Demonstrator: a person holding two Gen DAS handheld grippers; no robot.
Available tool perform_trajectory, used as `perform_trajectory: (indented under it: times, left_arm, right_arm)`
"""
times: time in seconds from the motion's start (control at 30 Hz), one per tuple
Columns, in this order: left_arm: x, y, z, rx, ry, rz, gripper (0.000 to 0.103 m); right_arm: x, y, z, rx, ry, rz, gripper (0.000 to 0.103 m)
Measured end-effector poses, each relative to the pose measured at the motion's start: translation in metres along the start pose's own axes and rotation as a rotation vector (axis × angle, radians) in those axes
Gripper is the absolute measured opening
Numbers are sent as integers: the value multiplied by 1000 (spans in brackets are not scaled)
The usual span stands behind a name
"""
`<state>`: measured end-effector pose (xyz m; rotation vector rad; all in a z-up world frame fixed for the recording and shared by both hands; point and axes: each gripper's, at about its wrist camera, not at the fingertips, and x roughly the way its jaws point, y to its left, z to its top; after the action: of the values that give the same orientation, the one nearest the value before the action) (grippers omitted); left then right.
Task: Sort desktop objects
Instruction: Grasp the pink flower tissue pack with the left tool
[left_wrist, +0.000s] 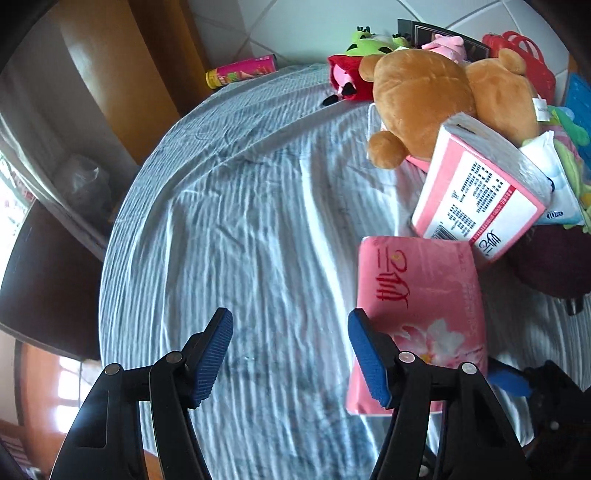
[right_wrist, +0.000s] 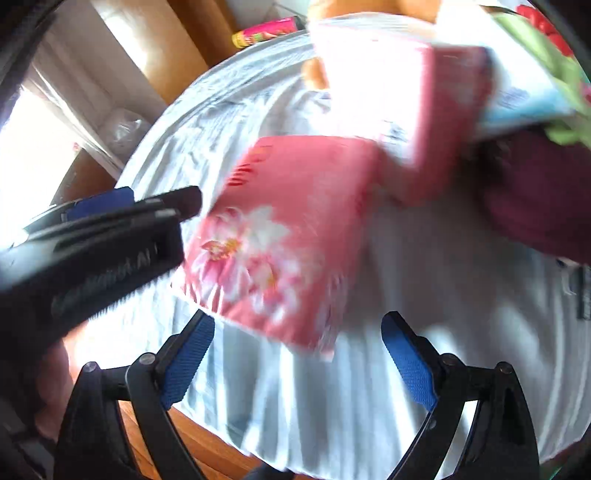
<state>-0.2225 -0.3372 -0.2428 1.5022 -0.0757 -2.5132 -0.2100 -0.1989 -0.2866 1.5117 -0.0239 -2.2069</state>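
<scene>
While I hold both grippers low over the table, the stock reads as follows. Item one: a pink tissue pack with a flower print, flat on the striped cloth, near the front edge, just right of my left gripper; that gripper's far finger overlaps its lower corner, whether touching I cannot tell. Left jaws wide, nothing between them. Right gripper: jaws wide too, nothing held, the same pack lying just beyond its tips, blurred.

Item two: a pink-and-white tissue box, tilted, propped against the heap behind the pack. Item three: a brown plush bear, lying on the heap, one paw over the box's far end. Item four: a red plush toy beside the bear's head. Item five: a green plush toy behind that. Item six: a pink snack tube on its side at the far edge. Item seven: a red basket, far right.
</scene>
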Motion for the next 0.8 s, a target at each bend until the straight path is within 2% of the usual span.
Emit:
perform_trajectory:
  times: [0.13,0.27,0.5,0.6,0.63,0.7,0.8]
  left_arm:
    - [-6,7,-8,-25,16,-47,65]
    - [-7,-19,-15,15,23,-50,66]
    - [-8,-65,-28,89,34,-51,83]
    - [-9,-85,-33,120,39,-52,84]
    - [-5,-83,-33,121,44,-57,86]
    - [4,-78,-30,118,57,-69,95]
    - [17,-71,-28,97,77,-120,96]
  right_arm:
    - [-18,-14,-11,34,-9,-30,94]
    - [-42,-52,-23,89,-5,-96,94]
    - [-54,-83,-32,107,4,-168,94]
    - [-51,-87,-37,113,21,-174,94]
    - [-49,-87,-37,116,26,-173,94]
    - [-44,-85,-38,118,31,-176,94]
    - [-36,-84,-35,128,35,-182,94]
